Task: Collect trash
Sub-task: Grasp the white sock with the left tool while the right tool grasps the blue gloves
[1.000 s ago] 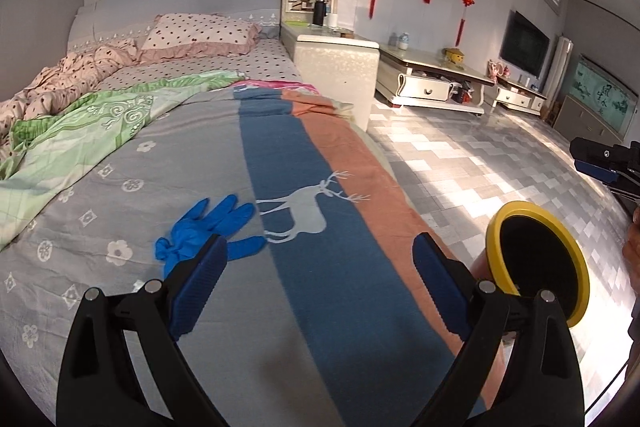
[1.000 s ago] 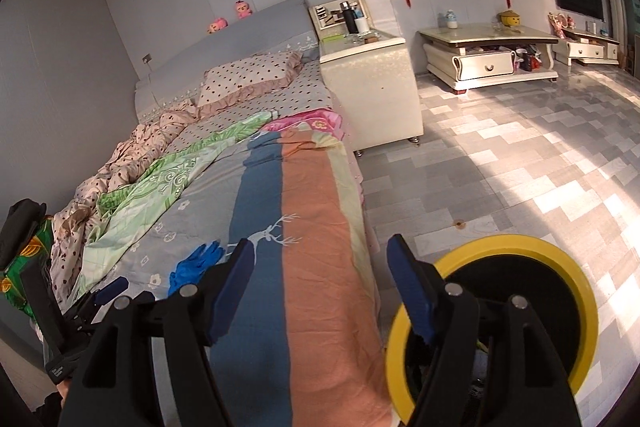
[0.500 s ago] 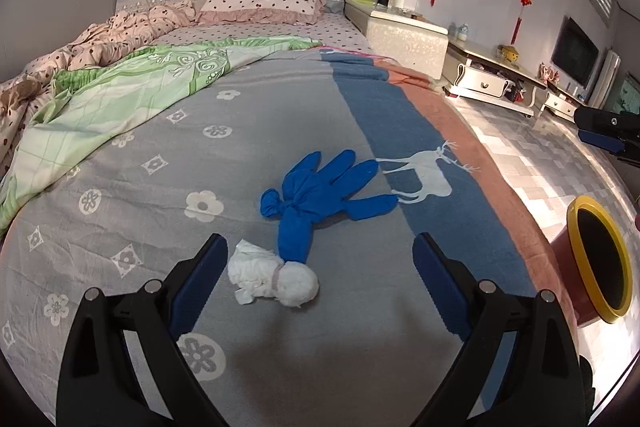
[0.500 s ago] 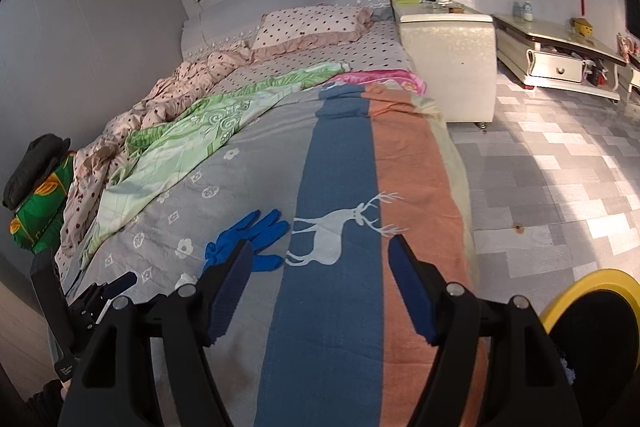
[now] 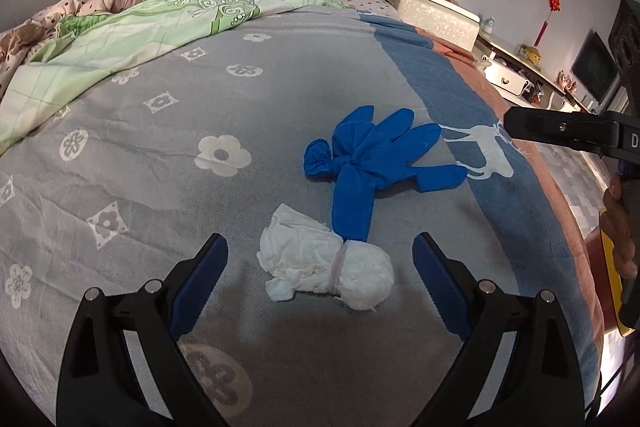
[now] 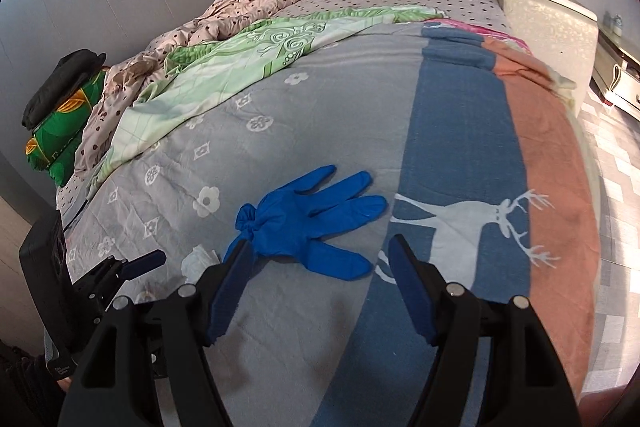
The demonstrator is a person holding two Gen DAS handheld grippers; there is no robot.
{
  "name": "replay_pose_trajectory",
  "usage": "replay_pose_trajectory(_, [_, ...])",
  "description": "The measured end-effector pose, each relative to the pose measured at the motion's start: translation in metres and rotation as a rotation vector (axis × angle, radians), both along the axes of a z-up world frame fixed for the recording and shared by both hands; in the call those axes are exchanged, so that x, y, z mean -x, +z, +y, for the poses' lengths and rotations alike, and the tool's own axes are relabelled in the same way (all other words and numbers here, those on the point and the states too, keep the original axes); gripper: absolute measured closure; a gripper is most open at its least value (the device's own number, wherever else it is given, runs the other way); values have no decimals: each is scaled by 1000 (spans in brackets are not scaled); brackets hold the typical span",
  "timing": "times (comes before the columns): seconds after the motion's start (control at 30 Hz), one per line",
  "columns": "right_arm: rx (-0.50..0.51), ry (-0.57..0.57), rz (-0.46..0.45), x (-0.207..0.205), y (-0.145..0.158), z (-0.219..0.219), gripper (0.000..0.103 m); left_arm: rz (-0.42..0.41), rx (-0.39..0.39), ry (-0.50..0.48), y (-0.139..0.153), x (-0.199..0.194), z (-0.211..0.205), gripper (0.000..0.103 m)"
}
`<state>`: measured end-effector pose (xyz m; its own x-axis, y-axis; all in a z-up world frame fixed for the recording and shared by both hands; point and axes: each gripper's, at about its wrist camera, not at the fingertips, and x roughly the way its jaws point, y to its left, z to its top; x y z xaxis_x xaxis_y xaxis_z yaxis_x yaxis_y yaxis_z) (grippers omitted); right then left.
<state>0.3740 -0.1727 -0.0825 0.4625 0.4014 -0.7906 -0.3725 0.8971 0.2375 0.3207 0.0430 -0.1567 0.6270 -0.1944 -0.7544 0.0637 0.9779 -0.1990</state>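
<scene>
The left gripper [image 5: 320, 267] is wide open, and the white tissue wad [image 5: 324, 267] lies between its fingers on the bedspread [image 5: 240, 115]. The right gripper [image 6: 320, 275] is also wide open; the blue glove [image 6: 308, 223] lies just ahead, touching the wad.

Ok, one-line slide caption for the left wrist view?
Open left gripper hovers around a crumpled white tissue wad beside a blue glove on the bedspread.

left gripper [image 5: 318, 281]: black frame | blue pads [image 5: 198, 285] | silver screws | right gripper [image 6: 320, 281]: same
</scene>
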Motion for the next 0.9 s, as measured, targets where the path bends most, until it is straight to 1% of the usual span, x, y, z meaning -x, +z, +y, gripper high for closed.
replay_pose_trajectory(0.13, [17,38,31,-19,-19,24,36,18,37,-1,-13,-6,3,16])
replay_pose_trajectory(0.2, [36,53,40,-26,-28,33,36,29,58,-5,-19,-8,4,21])
replay_pose_trajectory(0.33, [62,84,64,-38,-48,50,36,37,95,-17,-26,-10,7,26])
replay_pose_trajectory(0.47, [94,114,78,-43,-63,64,38,28,113,-47,-28,-9,4,40])
replay_pose_trajectory(0.5, [98,123,83,-43,-67,68,41,25,114,-55,-29,-9,3,43])
replay_pose_trajectory(0.53, [110,132,87,-42,-70,71,45,23,114,-63,-29,-9,1,45])
replay_pose_trajectory(0.6, [138,140,84,-42,-75,76,48,18,118,-69,-29,-9,0,48])
replay_pose_trajectory(0.67, [136,142,91,-44,-78,77,55,14,127,-72,-29,-10,1,50])
replay_pose_trajectory(0.8, [138,155,94,-45,-78,79,77,11,147,-76,-30,-10,2,54])
replay_pose_trajectory(0.87, [141,158,93,-45,-78,82,83,9,150,-77,-29,-10,2,55])
replay_pose_trajectory(0.9, [136,153,93,-45,-77,81,88,8,151,-77,-29,-10,2,55])
